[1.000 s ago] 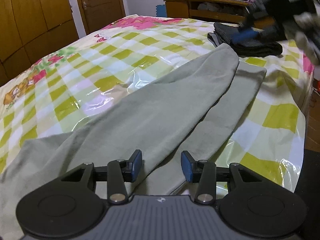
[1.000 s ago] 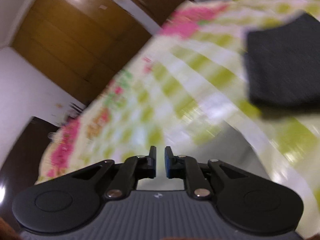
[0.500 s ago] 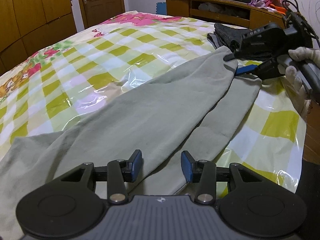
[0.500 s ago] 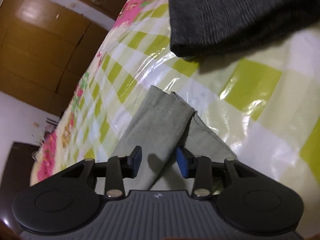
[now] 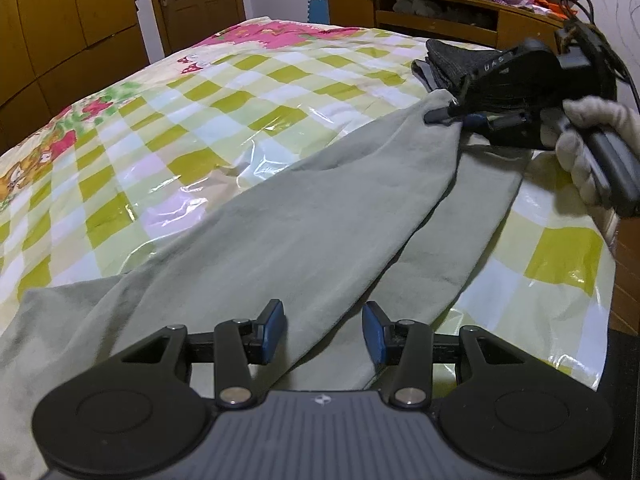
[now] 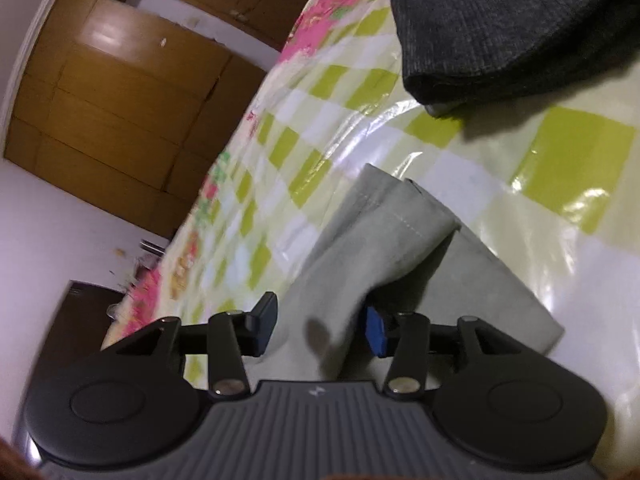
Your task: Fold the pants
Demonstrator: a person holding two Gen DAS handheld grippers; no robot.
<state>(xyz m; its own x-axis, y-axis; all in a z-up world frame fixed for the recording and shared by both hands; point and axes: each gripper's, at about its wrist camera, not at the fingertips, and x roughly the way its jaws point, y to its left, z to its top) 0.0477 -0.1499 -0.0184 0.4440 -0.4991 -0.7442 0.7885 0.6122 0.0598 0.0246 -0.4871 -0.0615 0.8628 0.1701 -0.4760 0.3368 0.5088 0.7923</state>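
Grey-green pants [image 5: 304, 224] lie flat on the checked bed cover, one leg folded over the other, cuffs at the far right. My left gripper [image 5: 323, 332] is open, low over the pants near the crotch end. My right gripper [image 6: 320, 328] is open with the upper leg's cuff [image 6: 384, 224] lying between its jaws; the fabric rides up over the right blue pad. In the left wrist view the right gripper [image 5: 452, 114] sits at that cuff, held by a gloved hand [image 5: 588, 148].
A folded dark grey garment [image 6: 500, 28] lies on the bed just beyond the cuffs, also in the left wrist view [image 5: 444, 60]. The bed's right edge [image 5: 600, 300] is close to the pants. Wooden wardrobes [image 5: 80, 20] and a low cabinet [image 5: 440, 8] stand behind.
My right gripper swung down to the pant cuffs, opened wider and slid around the upper leg's cuff. My left gripper has stayed open in place.
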